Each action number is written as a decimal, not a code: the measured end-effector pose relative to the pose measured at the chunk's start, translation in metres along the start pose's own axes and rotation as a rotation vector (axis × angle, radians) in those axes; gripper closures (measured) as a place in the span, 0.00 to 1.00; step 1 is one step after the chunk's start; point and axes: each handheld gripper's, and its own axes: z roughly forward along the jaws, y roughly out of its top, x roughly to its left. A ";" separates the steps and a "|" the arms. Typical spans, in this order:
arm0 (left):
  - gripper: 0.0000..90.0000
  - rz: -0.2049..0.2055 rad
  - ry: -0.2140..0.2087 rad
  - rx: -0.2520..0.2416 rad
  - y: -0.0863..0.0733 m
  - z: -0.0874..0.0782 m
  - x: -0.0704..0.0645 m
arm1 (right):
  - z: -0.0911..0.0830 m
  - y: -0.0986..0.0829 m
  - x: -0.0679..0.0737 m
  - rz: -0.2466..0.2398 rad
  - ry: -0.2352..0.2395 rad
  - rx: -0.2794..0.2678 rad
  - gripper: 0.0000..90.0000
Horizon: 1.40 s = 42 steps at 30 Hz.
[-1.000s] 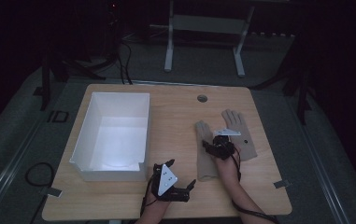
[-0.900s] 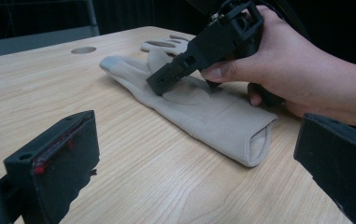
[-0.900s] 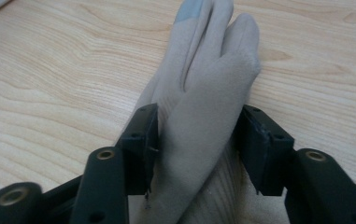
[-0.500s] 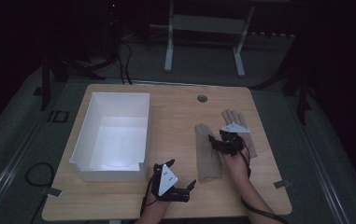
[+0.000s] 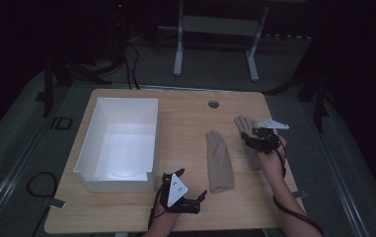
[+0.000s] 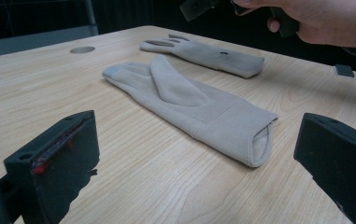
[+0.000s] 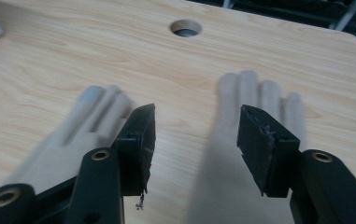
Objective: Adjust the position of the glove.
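Dark floor and metal stand legs ring the pale wood surface (image 5: 185,128), which carries a white bin (image 5: 119,143) well off to the side of both grippers. Since a second ago the two gloves have come apart: then they lay touching under the right gripper, now the nearer glove (image 6: 189,105) lies alone, cuff just ahead of the left gripper's (image 5: 180,193) wide-open jaws, while the farther glove (image 7: 245,140) sits beneath the right gripper (image 7: 194,135). Its jaws are spread open too, straddling the palm without pinching it, and the view is blurred by motion. Separating the pair probably clears each glove for its own pick, likely toward the bin; neither is gripped yet.
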 end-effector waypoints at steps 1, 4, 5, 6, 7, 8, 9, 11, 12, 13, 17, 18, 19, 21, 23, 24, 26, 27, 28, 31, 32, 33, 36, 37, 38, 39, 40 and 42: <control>0.01 0.000 0.000 0.000 0.000 0.000 0.000 | 0.002 -0.002 -0.008 -0.005 -0.006 0.009 0.51; 0.01 -0.002 -0.002 0.000 0.000 0.000 0.000 | 0.006 -0.009 -0.021 0.013 -0.014 0.022 0.49; 0.01 -0.002 -0.002 0.001 0.000 0.000 0.000 | 0.008 -0.011 -0.025 0.021 -0.021 0.030 0.49; 0.01 -0.002 -0.002 0.001 0.000 0.000 0.000 | 0.010 -0.014 -0.029 0.038 -0.016 0.042 0.49; 0.01 -0.002 -0.003 0.000 0.000 0.000 0.000 | 0.012 -0.017 -0.031 0.044 -0.018 0.045 0.49; 0.01 -0.002 -0.004 -0.001 0.000 0.000 0.000 | 0.013 -0.020 -0.033 0.050 -0.023 0.049 0.49; 0.01 -0.002 -0.004 -0.001 0.000 0.000 0.000 | 0.016 -0.022 -0.036 0.057 -0.023 0.059 0.49; 0.01 -0.002 -0.004 -0.001 0.000 0.000 0.000 | 0.019 -0.027 -0.041 0.065 -0.035 0.064 0.49; 0.01 -0.002 -0.004 -0.001 0.000 0.000 0.000 | 0.021 -0.028 -0.043 0.069 -0.036 0.071 0.49; 0.01 -0.002 -0.004 -0.001 0.000 0.000 0.000 | 0.023 -0.030 -0.045 0.074 -0.043 0.077 0.49; 0.01 -0.004 -0.005 -0.001 0.000 0.000 0.001 | 0.032 -0.036 -0.048 0.077 -0.053 0.106 0.50; 0.01 -0.006 -0.005 -0.001 0.000 0.000 0.001 | 0.035 -0.038 -0.049 0.080 -0.045 0.126 0.51; 0.01 -0.006 -0.005 -0.002 0.000 0.000 0.001 | 0.037 -0.040 -0.049 0.083 -0.043 0.133 0.52; 0.01 -0.005 -0.005 -0.001 0.000 0.000 0.001 | 0.039 -0.042 -0.050 0.105 -0.031 0.124 0.54; 0.01 -0.004 -0.005 -0.001 0.000 0.000 0.001 | 0.039 -0.043 -0.050 0.105 -0.033 0.120 0.55; 0.01 -0.003 -0.005 -0.001 0.000 0.000 0.000 | 0.039 -0.043 -0.050 0.098 -0.036 0.117 0.57; 0.01 -0.002 -0.005 -0.002 0.000 0.000 0.000 | 0.039 -0.044 -0.050 0.112 -0.031 0.108 0.69; 0.01 -0.003 -0.005 -0.001 0.000 0.000 0.000 | 0.039 -0.043 -0.050 0.115 -0.033 0.108 0.74; 0.01 -0.004 -0.005 -0.001 0.000 0.000 0.001 | 0.039 -0.043 -0.051 0.125 -0.031 0.110 0.80; 0.01 -0.009 -0.004 -0.002 0.000 0.000 0.001 | 0.036 -0.040 -0.050 0.150 -0.026 0.122 0.89; 0.01 -0.009 -0.004 -0.002 0.000 0.000 0.001 | 0.034 -0.039 -0.049 0.155 -0.025 0.119 0.89; 0.01 -0.010 -0.004 -0.003 0.000 0.000 0.001 | 0.031 -0.037 -0.048 0.158 -0.024 0.115 0.90; 0.01 -0.009 -0.005 -0.003 0.000 0.000 0.001 | 0.020 -0.031 -0.045 0.165 -0.034 0.090 0.90; 0.01 -0.008 -0.005 -0.002 0.000 0.000 0.001 | 0.013 -0.027 -0.044 0.177 -0.034 0.080 0.90; 0.01 -0.008 -0.005 -0.002 0.000 0.000 0.001 | 0.009 -0.026 -0.043 0.176 -0.042 0.070 0.90; 0.01 -0.008 -0.003 -0.002 0.000 0.000 0.001 | 0.002 -0.023 -0.042 0.179 -0.050 0.057 0.90; 0.01 -0.008 -0.003 -0.002 0.000 0.000 0.001 | -0.003 -0.021 -0.042 0.189 -0.047 0.049 0.90; 0.01 -0.008 -0.003 -0.002 0.000 0.000 0.001 | -0.015 -0.017 -0.041 0.201 -0.059 0.036 0.90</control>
